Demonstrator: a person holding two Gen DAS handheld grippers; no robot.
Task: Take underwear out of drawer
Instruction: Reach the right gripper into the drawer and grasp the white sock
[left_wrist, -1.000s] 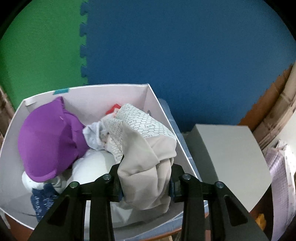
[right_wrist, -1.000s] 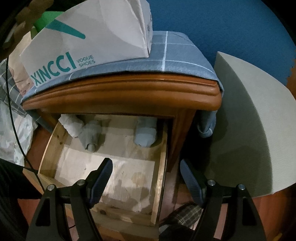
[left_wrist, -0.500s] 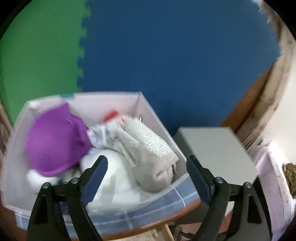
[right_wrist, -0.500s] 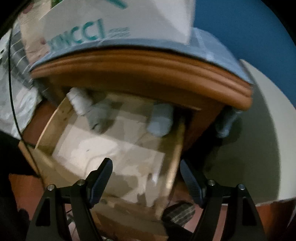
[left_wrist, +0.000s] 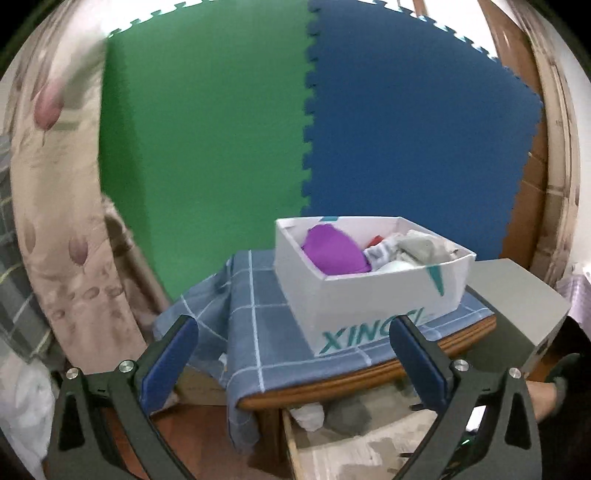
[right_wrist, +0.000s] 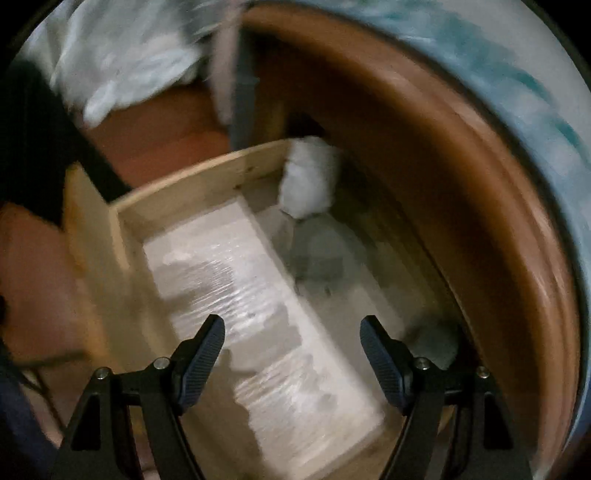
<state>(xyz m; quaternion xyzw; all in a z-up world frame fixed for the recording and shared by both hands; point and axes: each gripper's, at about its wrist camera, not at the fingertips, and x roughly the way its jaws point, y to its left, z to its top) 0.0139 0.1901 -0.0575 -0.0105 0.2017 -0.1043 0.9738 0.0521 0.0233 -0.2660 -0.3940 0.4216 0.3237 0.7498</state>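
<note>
Left gripper (left_wrist: 293, 347) pulled back, empty, right gripper (right_wrist: 291, 349) over blurred drawer (right_wrist: 192, 188)

The left gripper (left_wrist: 293, 347) is held level with its jaws spread wide — nothing between them. The right gripper (right_wrist: 291, 345) tilts downward, jaws likewise wide apart and gripping nothing.

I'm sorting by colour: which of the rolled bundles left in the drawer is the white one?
The white bundle in the drawer's far corner, tucked under the cabinet edge. The bundle beside it, nearer the right gripper, is grey.
</note>
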